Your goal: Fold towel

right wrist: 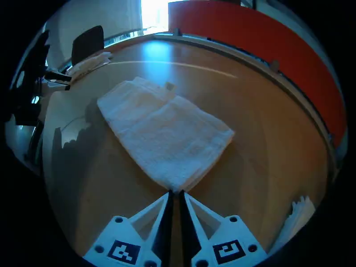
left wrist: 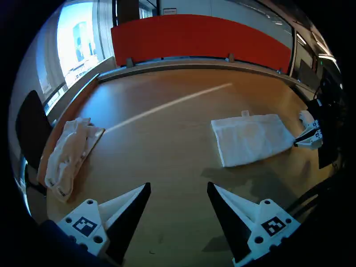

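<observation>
The folded white towel (left wrist: 249, 138) lies flat on the wooden table (left wrist: 178, 98). The left gripper (left wrist: 178, 184) hangs well short of the towel, jaws spread wide and empty. The left gripper view shows the right gripper (left wrist: 305, 138) at one corner of the towel, and a crumpled cloth heap (left wrist: 69, 153) well apart from the towel, at the table's edge. The right gripper view gives the close look: its fingers (right wrist: 164, 218) are drawn almost together, tips at the towel's nearest corner. Whether they pinch cloth cannot be told. A white stack (right wrist: 298, 213) lies well off from the towel.
</observation>
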A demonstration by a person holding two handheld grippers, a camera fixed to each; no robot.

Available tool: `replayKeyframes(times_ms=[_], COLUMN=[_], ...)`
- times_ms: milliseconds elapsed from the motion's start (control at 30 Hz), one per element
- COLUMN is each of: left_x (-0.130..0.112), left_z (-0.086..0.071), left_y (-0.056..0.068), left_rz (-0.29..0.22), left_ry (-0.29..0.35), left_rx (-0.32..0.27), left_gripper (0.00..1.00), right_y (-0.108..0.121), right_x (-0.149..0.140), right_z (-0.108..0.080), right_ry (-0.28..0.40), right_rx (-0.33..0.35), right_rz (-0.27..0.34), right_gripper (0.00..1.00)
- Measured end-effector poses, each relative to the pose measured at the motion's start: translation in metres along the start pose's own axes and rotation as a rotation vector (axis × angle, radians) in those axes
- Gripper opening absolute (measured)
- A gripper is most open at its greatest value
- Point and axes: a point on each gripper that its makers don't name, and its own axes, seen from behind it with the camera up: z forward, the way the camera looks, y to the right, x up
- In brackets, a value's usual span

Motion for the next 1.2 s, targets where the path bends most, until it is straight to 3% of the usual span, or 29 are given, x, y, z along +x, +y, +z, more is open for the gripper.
replayKeyframes(times_ms=[500,1200], left_x=[0.002,0.01], left_z=[0.001,0.002], left_y=[0.0,0.003], left_rz=[0.002,0.011], left_ry=[0.001,0.009], left_rx=[-0.004,-0.009], left_gripper=[0.94,0.94], right_y=[0.004,0.033], right_x=[0.029,0.082], right_z=[-0.016,-0.079], right_ry=[0.071,0.192], right_rx=[-0.041,-0.147], right_rz=[-0.025,-0.069], right_gripper=[0.06,0.06])
